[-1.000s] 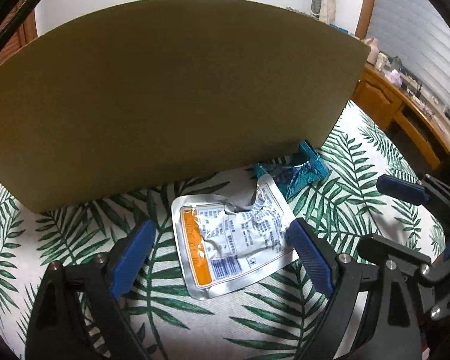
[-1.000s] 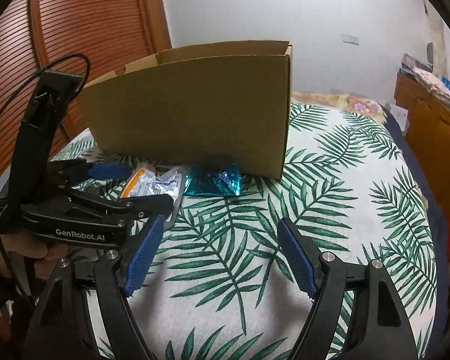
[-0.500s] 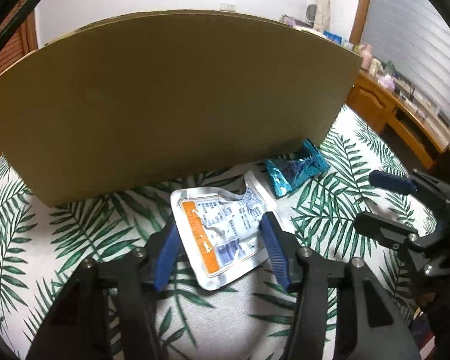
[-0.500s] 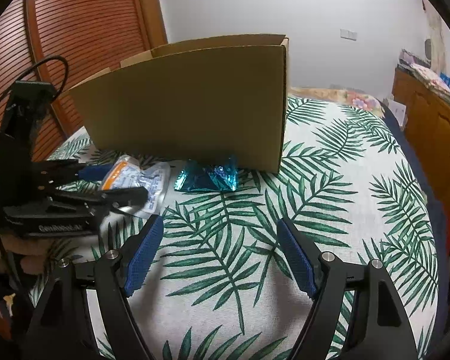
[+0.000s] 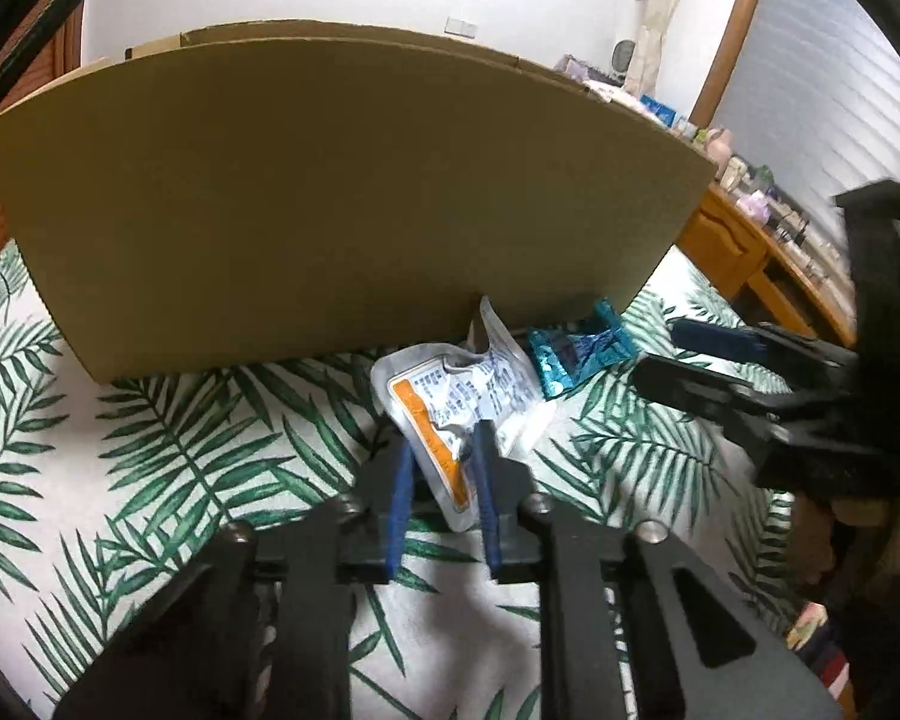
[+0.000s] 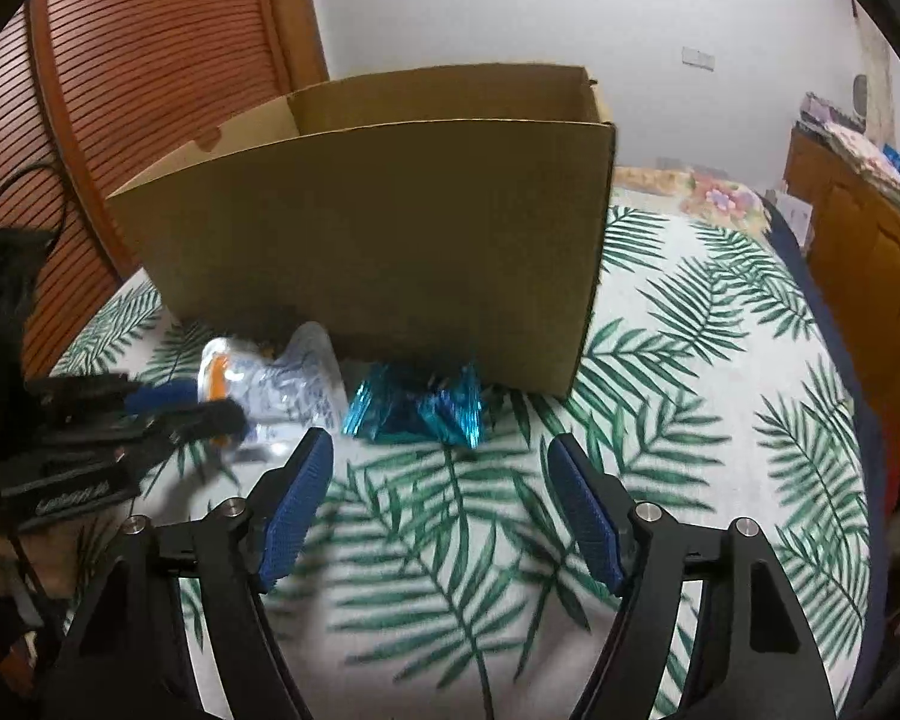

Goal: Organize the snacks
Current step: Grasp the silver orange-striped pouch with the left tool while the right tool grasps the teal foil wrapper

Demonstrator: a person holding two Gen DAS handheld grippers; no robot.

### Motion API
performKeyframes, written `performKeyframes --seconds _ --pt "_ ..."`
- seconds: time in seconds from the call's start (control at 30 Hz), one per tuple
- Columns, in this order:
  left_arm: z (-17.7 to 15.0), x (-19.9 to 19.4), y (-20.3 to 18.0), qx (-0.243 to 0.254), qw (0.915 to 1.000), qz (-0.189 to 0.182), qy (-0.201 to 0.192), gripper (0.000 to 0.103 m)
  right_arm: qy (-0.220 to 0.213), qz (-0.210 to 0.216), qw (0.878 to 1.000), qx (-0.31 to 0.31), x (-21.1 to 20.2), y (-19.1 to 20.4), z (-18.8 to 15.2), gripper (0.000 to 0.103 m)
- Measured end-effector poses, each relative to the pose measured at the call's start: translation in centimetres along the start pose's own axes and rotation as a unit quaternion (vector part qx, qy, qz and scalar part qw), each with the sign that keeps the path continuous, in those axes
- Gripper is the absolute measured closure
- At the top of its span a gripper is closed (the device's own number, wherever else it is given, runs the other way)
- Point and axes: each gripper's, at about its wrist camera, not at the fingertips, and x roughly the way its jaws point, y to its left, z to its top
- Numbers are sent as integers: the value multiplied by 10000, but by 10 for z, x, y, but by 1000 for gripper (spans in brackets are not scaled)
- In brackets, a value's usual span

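A silver snack pouch with an orange stripe (image 5: 462,396) is pinched at its near edge by my left gripper (image 5: 441,468), which is shut on it and lifts it off the cloth. The pouch also shows in the right wrist view (image 6: 282,378), with the left gripper (image 6: 198,408) on it. A crinkled blue foil packet (image 5: 576,354) lies against the front of the open cardboard box (image 5: 342,198); it sits just ahead of my right gripper (image 6: 438,480), which is open and empty. The box (image 6: 390,222) stands open-topped.
Everything rests on a white cloth with green palm leaves (image 6: 690,360). A wooden cabinet with small items (image 5: 768,240) stands to the right. A slatted wooden door (image 6: 150,60) is behind on the left.
My left gripper closed its fingers on the silver pouch and raised its near edge. My right gripper moved closer to the blue packet and the box.
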Motion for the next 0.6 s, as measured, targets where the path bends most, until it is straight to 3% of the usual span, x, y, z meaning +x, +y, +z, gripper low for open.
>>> performKeyframes --seconds 0.1,0.27,0.6 --pt "2 -8 4 -104 9998 -162 -101 101 77 -14 10000 11 9 2 5 31" --pt "5 -18 6 -121 9995 -258 -153 103 179 -36 9998 -106 20 11 11 32" --pt "2 -39 3 -2 9994 -32 -346 103 407 -285 9983 -297 39 14 11 33"
